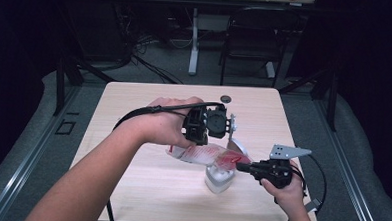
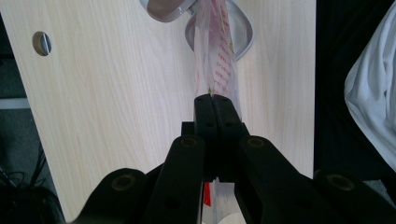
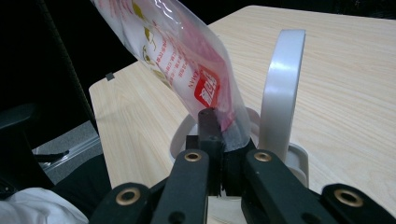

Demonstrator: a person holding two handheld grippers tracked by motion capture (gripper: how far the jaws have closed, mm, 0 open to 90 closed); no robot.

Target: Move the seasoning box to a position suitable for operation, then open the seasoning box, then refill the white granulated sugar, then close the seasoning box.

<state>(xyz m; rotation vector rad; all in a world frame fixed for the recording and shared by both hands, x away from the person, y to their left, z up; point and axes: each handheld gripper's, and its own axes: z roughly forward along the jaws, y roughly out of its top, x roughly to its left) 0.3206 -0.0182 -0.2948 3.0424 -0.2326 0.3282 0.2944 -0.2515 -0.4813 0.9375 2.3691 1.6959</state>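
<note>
Left gripper: the left gripper [image 1: 207, 125] is held above the middle of the table [image 1: 134, 103], its jaws clenched on one end of the plastic bag [image 1: 202, 153]. In the left gripper view the two black jaws meet flat against each other with the bag film pinched between them at [image 2: 213, 100].
Right gripper: the right gripper [image 1: 241, 167] is held near the table's right front corner, jaws pointing left, grasping the other end of the bag. In the right gripper view the film is trapped between the closed jaws at [image 3: 219, 133].
Plastic bag: clear film with red and white print, stretched between the two grippers and lifted off the tabletop, over the front middle of the table. The red-printed end is the one at the right gripper; a red label with white characters shows there in the right gripper view [image 3: 187, 60].
Container: a pale, rounded container [image 1: 218, 179] stands on the table under the bag's right end, just beside the right gripper. Its upright white loop handle [image 3: 280, 88] rises right next to the bag's pinched end; whether they touch I cannot tell.
Metal piece: a shiny curved metal piece [image 2: 164, 8] appears at the top of the left gripper view, beyond the bag; its kind is unclear.
Table hole: a small round hole [image 1: 226, 98] sits near the far edge of the table.
Hands: the left hand [image 1: 163, 124] wraps its gripper from the left; the right hand [image 1: 288, 189] holds its gripper from below.
</note>
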